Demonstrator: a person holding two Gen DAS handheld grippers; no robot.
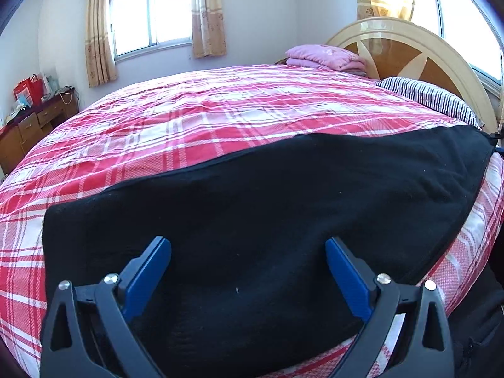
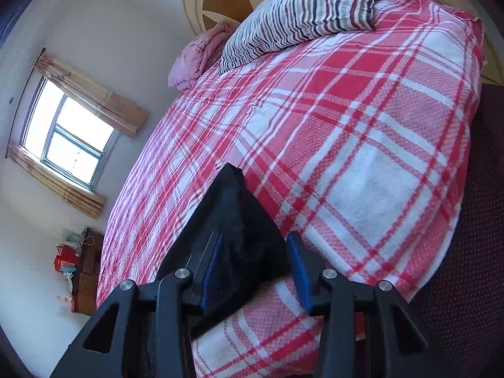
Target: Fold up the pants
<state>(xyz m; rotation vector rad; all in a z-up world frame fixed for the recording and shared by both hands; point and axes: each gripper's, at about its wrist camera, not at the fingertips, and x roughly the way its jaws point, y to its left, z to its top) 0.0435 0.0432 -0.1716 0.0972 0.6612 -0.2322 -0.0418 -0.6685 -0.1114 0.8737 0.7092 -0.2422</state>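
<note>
Black pants (image 1: 267, 208) lie spread across the near side of a bed with a red and white plaid sheet (image 1: 195, 119). My left gripper (image 1: 249, 245) is open, its blue pads (image 1: 148, 271) wide apart just above the pants' near edge, holding nothing. In the right wrist view a corner of the black pants (image 2: 239, 220) sits between the pads of my right gripper (image 2: 256, 242). The jaws stand partly apart around the cloth and do not pinch it.
A striped pillow (image 2: 302, 19) and a folded pink blanket (image 1: 324, 56) lie by the round headboard (image 1: 409, 50). A wooden dresser (image 1: 28, 126) with red bags stands at the left wall. Curtained windows (image 1: 151, 15) are behind the bed.
</note>
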